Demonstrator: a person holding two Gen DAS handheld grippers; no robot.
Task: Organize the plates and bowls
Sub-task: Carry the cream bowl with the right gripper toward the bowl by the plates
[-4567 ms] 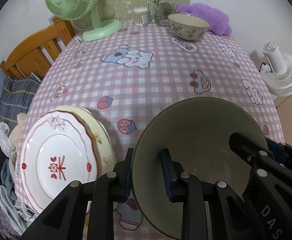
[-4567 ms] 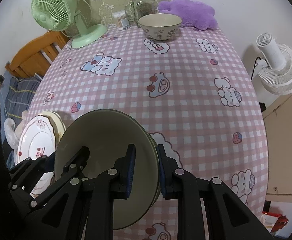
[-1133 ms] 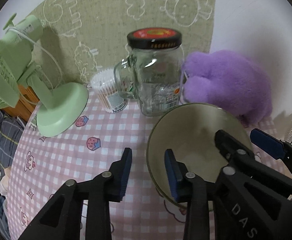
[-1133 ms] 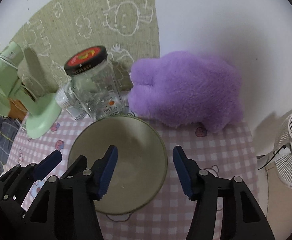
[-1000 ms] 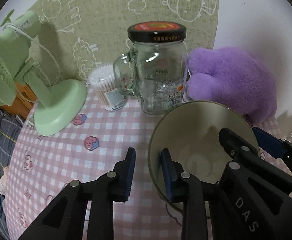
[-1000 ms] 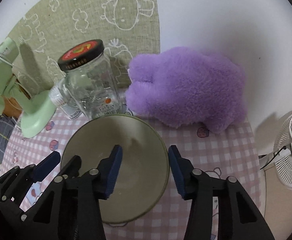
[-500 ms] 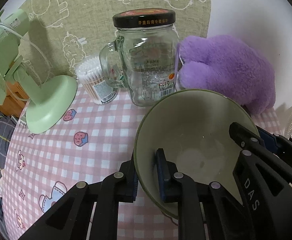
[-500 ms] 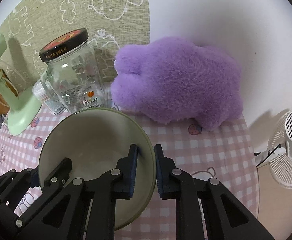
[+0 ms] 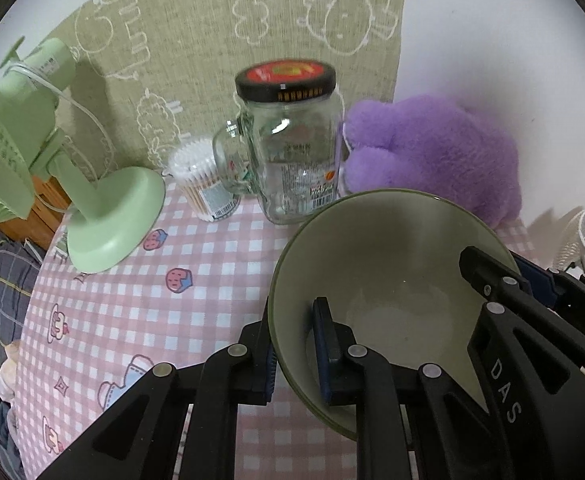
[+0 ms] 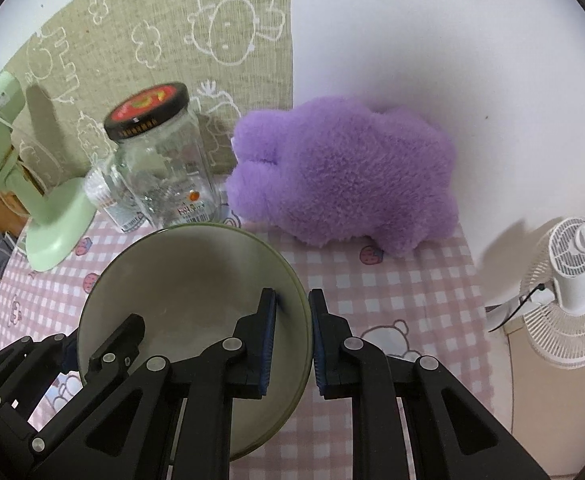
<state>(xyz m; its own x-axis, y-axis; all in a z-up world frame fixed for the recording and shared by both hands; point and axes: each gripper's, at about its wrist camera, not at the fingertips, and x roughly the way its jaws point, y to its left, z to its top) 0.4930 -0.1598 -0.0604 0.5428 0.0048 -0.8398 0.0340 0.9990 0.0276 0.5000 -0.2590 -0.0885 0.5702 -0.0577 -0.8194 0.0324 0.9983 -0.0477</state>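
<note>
An olive-green bowl (image 9: 392, 272) is held between both grippers, just in front of the glass jar. My left gripper (image 9: 296, 352) is shut on its left rim, one pad inside and one outside. My right gripper (image 10: 292, 340) is shut on the right rim of the same bowl (image 10: 196, 288). Each wrist view also shows the other tool: the right gripper (image 9: 504, 276) on the far rim, and the left gripper (image 10: 96, 336) at lower left. The bowl's underside is hidden, so I cannot tell whether another bowl is nested beneath it.
A glass jar (image 9: 292, 152) with a black and red lid stands right behind the bowl, beside a tub of cotton swabs (image 9: 204, 180). A green desk fan (image 9: 104, 216) stands to the left and a purple plush toy (image 10: 344, 176) lies against the wall. A white fan (image 10: 572, 280) stands past the pink checked tablecloth (image 9: 132, 300).
A second ago both pairs of jaws stood apart on either side of the rim. They have closed on it, and the bowl has risen slightly with them.
</note>
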